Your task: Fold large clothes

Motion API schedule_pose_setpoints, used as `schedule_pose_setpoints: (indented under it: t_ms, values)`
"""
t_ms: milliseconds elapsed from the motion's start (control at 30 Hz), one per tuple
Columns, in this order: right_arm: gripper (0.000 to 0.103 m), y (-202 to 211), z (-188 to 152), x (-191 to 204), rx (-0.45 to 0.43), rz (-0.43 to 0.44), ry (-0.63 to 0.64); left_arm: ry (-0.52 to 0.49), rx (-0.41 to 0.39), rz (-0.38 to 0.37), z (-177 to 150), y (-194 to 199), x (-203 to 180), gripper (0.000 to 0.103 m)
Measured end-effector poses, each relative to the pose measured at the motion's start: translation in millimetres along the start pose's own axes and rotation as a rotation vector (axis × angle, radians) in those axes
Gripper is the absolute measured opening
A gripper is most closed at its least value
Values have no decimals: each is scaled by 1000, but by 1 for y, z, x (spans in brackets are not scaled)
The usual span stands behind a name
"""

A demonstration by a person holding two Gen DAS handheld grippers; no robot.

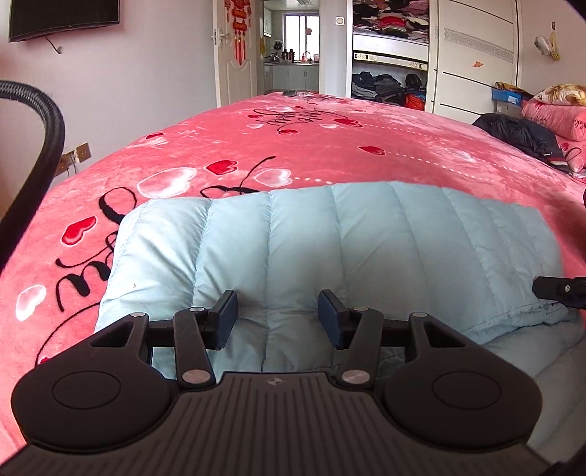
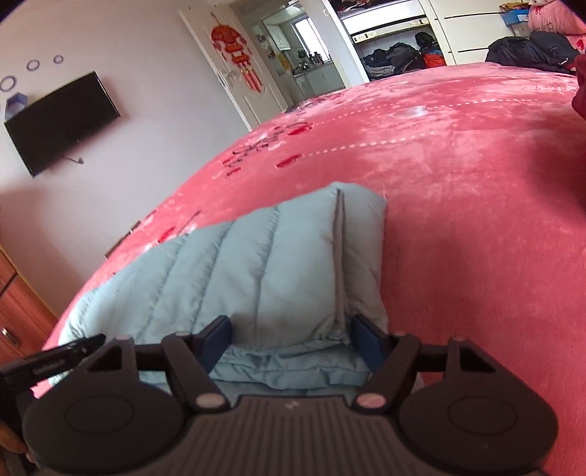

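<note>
A light blue quilted down jacket point(image 1: 329, 249) lies folded into a puffy block on the pink bed. My left gripper point(image 1: 278, 316) is open, its jaws wide apart over the jacket's near edge, touching nothing. In the right wrist view the same jacket point(image 2: 256, 271) shows with its folded end and seam to the right. My right gripper point(image 2: 289, 342) is open, its jaws straddling the jacket's near folded edge without closing on it. A tip of the right gripper shows at the right edge of the left wrist view point(image 1: 556, 287).
The bed is covered by a pink blanket point(image 1: 329, 146) with hearts and black script. A black garment point(image 1: 520, 135) and pink pillows point(image 1: 560, 110) lie at the far right. An open wardrobe point(image 1: 388, 55), a doorway and a wall TV point(image 1: 62, 16) stand beyond.
</note>
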State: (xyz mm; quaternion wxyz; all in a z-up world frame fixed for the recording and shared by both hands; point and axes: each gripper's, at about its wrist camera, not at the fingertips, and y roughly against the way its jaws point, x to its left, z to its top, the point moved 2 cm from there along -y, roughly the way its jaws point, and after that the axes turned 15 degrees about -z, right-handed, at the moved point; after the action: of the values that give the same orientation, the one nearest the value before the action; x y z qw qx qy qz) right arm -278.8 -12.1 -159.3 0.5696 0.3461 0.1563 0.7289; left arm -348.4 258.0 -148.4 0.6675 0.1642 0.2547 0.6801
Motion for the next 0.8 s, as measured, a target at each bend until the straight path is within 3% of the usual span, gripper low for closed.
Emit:
schedule_pose_setpoints:
  t_ms: [167,300,400,533,800]
  values:
    - [74,-10,-4,-1,5,-13,11,29,1,-5,-1,1,0,62]
    - [76,-1,4,-4,27,-3,-43,55,-8,-38,5,25,-3,62]
    - [83,20,14,-8,5,10,-75,44,-20,-35,7,53,-6,64]
    - [97,62,17,-10,-53,11,-64,62,-4,-32,-2,96,-3,72]
    - [102,122,4,-25,-49,-9,-66,130,86,-48,-36,154,12,91]
